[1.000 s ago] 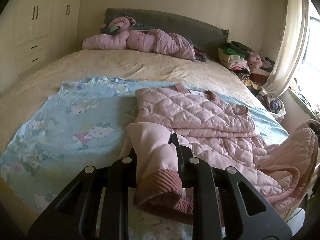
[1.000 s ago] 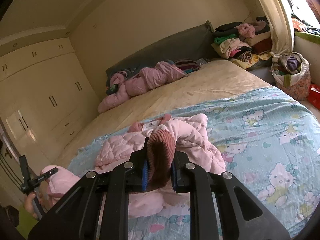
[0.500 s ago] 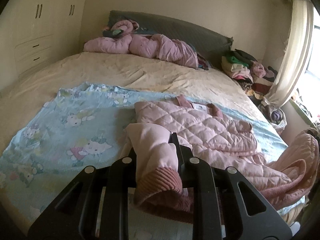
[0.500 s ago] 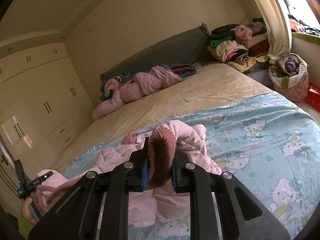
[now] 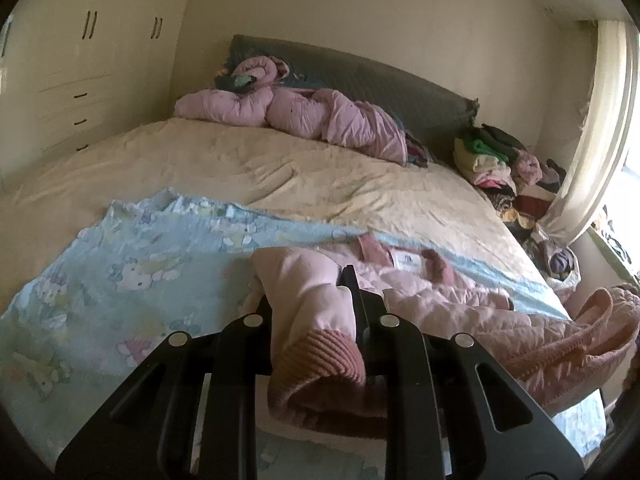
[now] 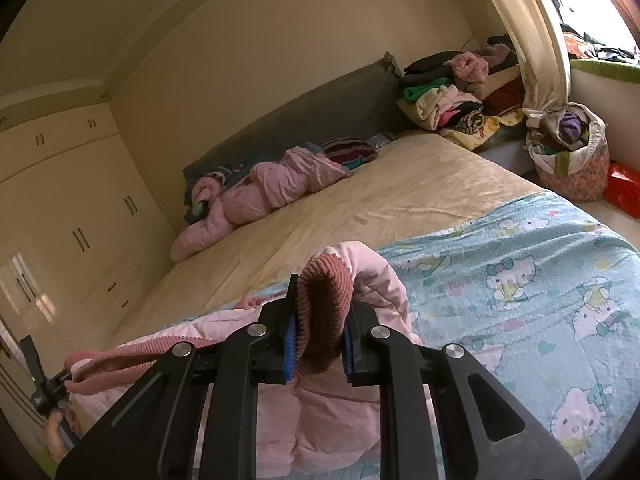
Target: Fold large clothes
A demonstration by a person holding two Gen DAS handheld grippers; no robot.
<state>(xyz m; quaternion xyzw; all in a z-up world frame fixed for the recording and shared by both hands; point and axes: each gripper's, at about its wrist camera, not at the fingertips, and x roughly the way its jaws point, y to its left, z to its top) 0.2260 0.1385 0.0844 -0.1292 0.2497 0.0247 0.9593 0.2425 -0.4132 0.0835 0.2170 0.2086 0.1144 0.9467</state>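
A pink quilted jacket (image 5: 448,304) lies on a blue Hello Kitty blanket (image 5: 132,272) at the near end of the bed. My left gripper (image 5: 316,312) is shut on one sleeve, near its ribbed darker-pink cuff (image 5: 320,356). My right gripper (image 6: 320,320) is shut on the other ribbed cuff (image 6: 324,308), with the jacket body (image 6: 320,420) hanging below it. The right-held part of the jacket shows at the far right of the left wrist view (image 5: 600,320). The left gripper shows at the far left of the right wrist view (image 6: 40,380).
A cream sheet (image 5: 280,172) covers the bed. A second pink jacket (image 5: 304,112) lies by the grey headboard (image 5: 380,80). Piled clothes (image 6: 460,92) and a full laundry bag (image 6: 568,152) stand by the curtain. Wardrobes (image 6: 80,220) line the left wall.
Both grippers have moved forward over the bed with the sleeves still held. The jacket's body now sits lower and closer in both views.
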